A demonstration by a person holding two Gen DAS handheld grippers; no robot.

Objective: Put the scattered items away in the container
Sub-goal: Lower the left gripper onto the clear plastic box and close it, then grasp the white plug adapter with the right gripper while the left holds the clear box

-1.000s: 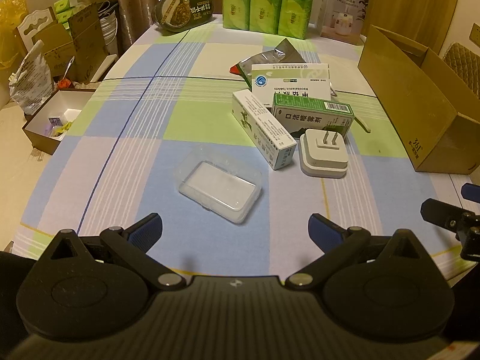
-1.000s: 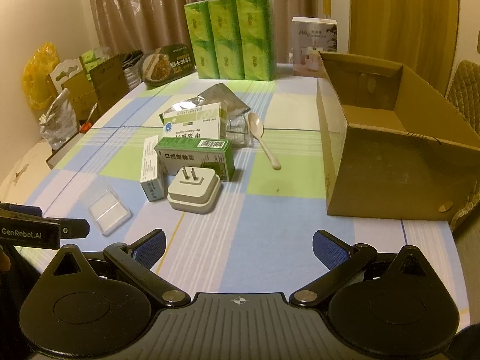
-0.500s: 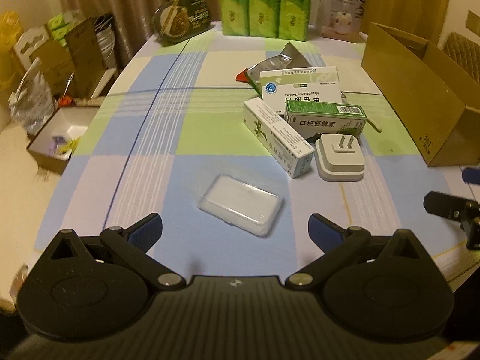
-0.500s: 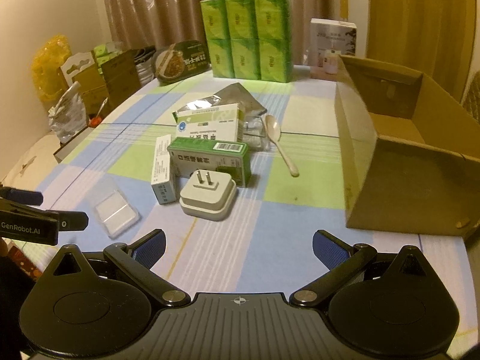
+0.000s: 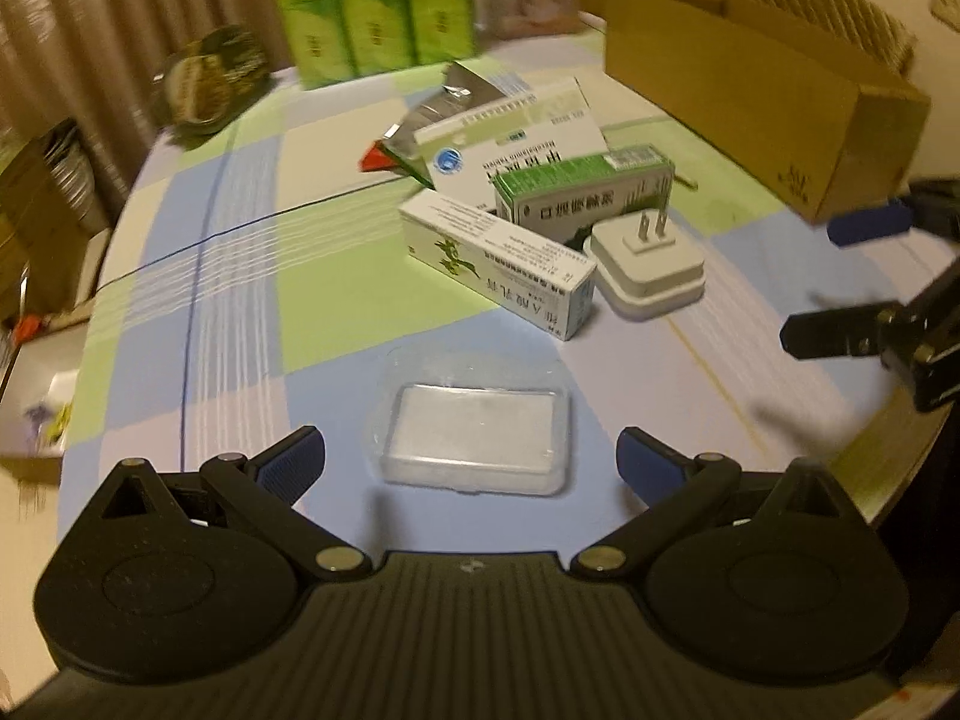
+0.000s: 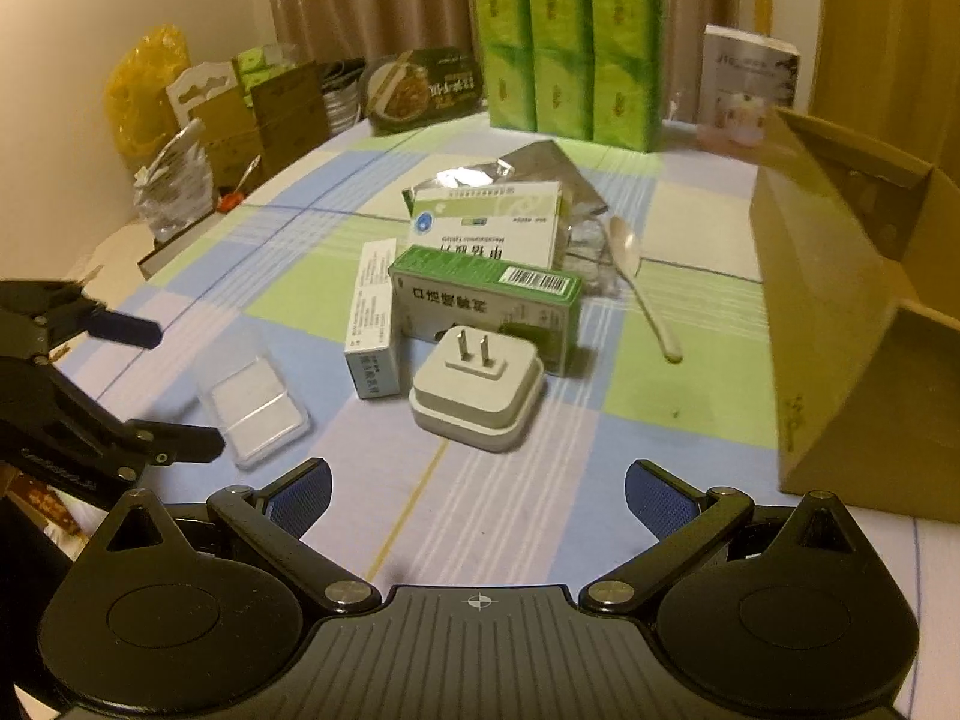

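Both grippers hover over the checked tablecloth (image 6: 498, 492) with jaws spread wide, holding nothing. Left gripper (image 5: 471, 459) has a clear plastic case (image 5: 474, 426) between its blue fingertips (image 5: 294, 459), lying flat on the cloth just ahead. Right gripper (image 6: 477, 495) points at a white plug adapter (image 6: 477, 387), prongs up, just ahead of it. Touching the adapter's far side stands a green box (image 6: 486, 306), with a long white box (image 6: 372, 324) beside it and a wider white box (image 6: 486, 228) behind, over a foil pouch (image 6: 540, 174). A spoon (image 6: 636, 276) lies right of them. An open cardboard box (image 6: 840, 300) sits at the right edge.
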